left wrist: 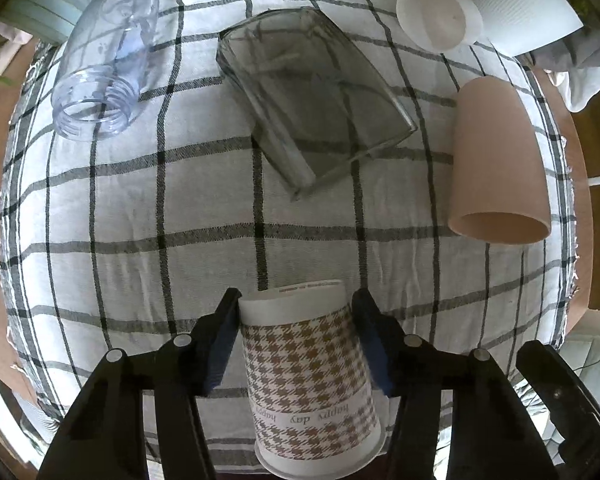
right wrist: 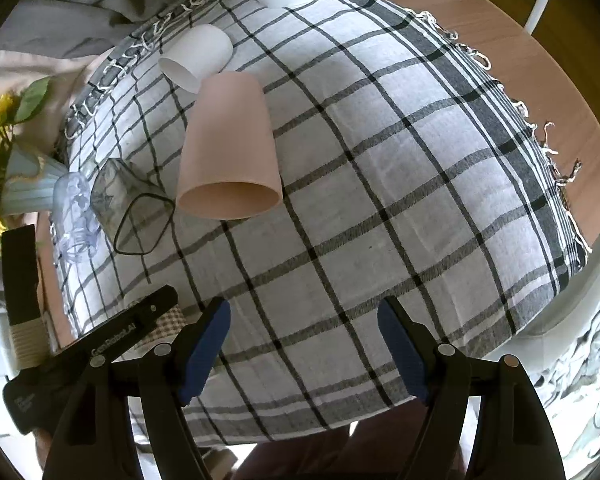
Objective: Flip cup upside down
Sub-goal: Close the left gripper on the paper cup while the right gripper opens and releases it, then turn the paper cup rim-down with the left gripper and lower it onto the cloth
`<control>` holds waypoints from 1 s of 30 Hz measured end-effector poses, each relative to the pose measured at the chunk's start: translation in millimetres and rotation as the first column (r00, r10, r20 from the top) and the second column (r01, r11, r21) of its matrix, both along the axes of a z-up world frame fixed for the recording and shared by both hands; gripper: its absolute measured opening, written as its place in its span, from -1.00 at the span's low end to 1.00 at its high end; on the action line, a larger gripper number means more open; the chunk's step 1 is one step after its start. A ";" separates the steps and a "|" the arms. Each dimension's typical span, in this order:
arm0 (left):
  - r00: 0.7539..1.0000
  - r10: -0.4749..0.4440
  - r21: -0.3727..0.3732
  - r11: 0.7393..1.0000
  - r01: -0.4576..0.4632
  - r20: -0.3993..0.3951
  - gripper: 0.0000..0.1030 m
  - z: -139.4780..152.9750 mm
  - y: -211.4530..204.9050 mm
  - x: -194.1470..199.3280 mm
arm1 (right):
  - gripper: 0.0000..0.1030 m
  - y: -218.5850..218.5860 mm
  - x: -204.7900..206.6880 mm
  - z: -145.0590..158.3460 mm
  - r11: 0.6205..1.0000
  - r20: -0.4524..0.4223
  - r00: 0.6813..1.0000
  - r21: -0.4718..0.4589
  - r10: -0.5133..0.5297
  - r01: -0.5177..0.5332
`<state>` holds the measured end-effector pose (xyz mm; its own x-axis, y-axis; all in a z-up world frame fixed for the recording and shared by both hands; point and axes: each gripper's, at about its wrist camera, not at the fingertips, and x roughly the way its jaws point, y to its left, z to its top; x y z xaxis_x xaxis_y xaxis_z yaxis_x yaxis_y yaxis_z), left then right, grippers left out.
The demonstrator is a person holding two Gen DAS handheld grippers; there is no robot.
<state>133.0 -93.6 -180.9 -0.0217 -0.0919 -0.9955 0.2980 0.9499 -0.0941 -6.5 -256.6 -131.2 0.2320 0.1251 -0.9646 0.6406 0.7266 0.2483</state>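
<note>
**Paper cup held in the left gripper, turn still to finish**

Here, going from left to right in the left wrist view, a clear plastic bottle [left wrist: 104, 60] lies on its side on the checked cloth [left wrist: 160, 220], its open mouth toward the camera. Beside it, in the middle, a smoky glass container [left wrist: 316, 100] also lies on its side. Further right a pink cup [left wrist: 496, 160] lies with its mouth toward the camera, and behind it a small white cup [left wrist: 438, 16] is tipped over next to a large white pot [left wrist: 528, 4].

At the bottom, the left gripper [left wrist: 296, 316] has its jaws closed partly around the houndstooth paper cup [left wrist: 312, 380]. Both blue pads touch the cup's sides near the narrow end. The "happy day" print reads inverted and the wide rim is nearest to the camera. Whether the cup touches the cloth I cannot tell.

In the right wrist view, the right gripper [right wrist: 304, 316] hangs over the cloth with its jaws wide apart and nothing between them.

I judge that the step in hand is the carrying and turning of the gripped cup. The next move asks for a wrist rotation until the rim faces down, then lowering onto free cloth, well apart from the glass container, and opening the jaws gently, because thin paper can deform.
</note>
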 end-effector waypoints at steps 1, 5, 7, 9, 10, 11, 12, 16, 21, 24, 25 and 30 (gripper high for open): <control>1.000 0.002 0.001 1.000 -0.002 0.009 0.09 1.7 -0.7 -0.2 | 0.48 -0.3 0.5 -0.2 1.000 0.000 1.000 0.002 0.004 -0.004; 0.999 0.016 -0.022 1.000 -0.015 0.050 0.08 15.3 -1.3 -0.6 | 0.48 -0.5 2.6 0.0 1.000 0.006 1.000 0.009 0.018 -0.018; 0.997 0.019 -0.041 0.999 -0.016 0.069 0.08 22.5 -2.5 -1.2 | 0.48 -0.8 3.3 1.3 1.000 0.011 1.000 0.011 0.020 -0.020; 0.995 0.015 -0.062 0.998 -0.009 0.097 0.08 32.5 -0.5 -5.4 | 0.48 -1.7 4.1 3.3 1.000 0.019 1.000 0.012 0.024 -0.024; 0.993 0.011 -0.072 0.997 -0.003 0.113 0.08 39.9 -1.0 -8.1 | 0.48 -1.9 4.3 4.4 1.000 0.023 0.999 0.011 0.026 -0.026; 0.992 0.004 -0.081 0.997 0.007 0.130 0.07 44.4 -1.8 -9.9 | 0.48 -2.6 4.3 6.0 1.000 0.028 0.999 0.009 0.028 -0.029; 0.990 -0.004 -0.089 0.996 0.017 0.141 0.07 50.1 3.1 -13.1 | 0.48 -3.8 4.1 7.2 1.000 0.032 0.999 0.005 0.030 -0.030; 0.985 -0.022 -0.121 0.992 0.043 0.170 0.07 63.0 1.8 -24.8 | 0.48 -6.5 3.2 11.5 0.999 0.041 0.999 -0.012 0.033 -0.032; 0.974 -0.054 -0.119 0.990 0.082 0.219 0.07 69.1 -6.2 -34.3 | 0.48 -9.6 -1.1 13.9 0.998 0.039 0.998 -0.041 0.047 -0.045; 0.961 -0.089 -0.106 0.987 0.120 0.263 0.07 74.8 -10.7 -47.2 | 0.48 -9.6 -3.2 13.1 0.997 0.029 0.998 -0.048 0.062 -0.060; 0.955 -0.102 -0.096 0.986 0.134 0.280 0.07 76.6 -11.9 -51.5 | 0.48 -9.3 -4.3 13.3 0.997 0.029 0.997 -0.052 0.067 -0.065; 0.948 -0.128 -0.091 0.983 0.161 0.290 0.06 77.9 -13.1 -65.4 | 0.48 -8.3 -11.4 12.7 0.993 0.010 0.996 -0.074 0.092 -0.091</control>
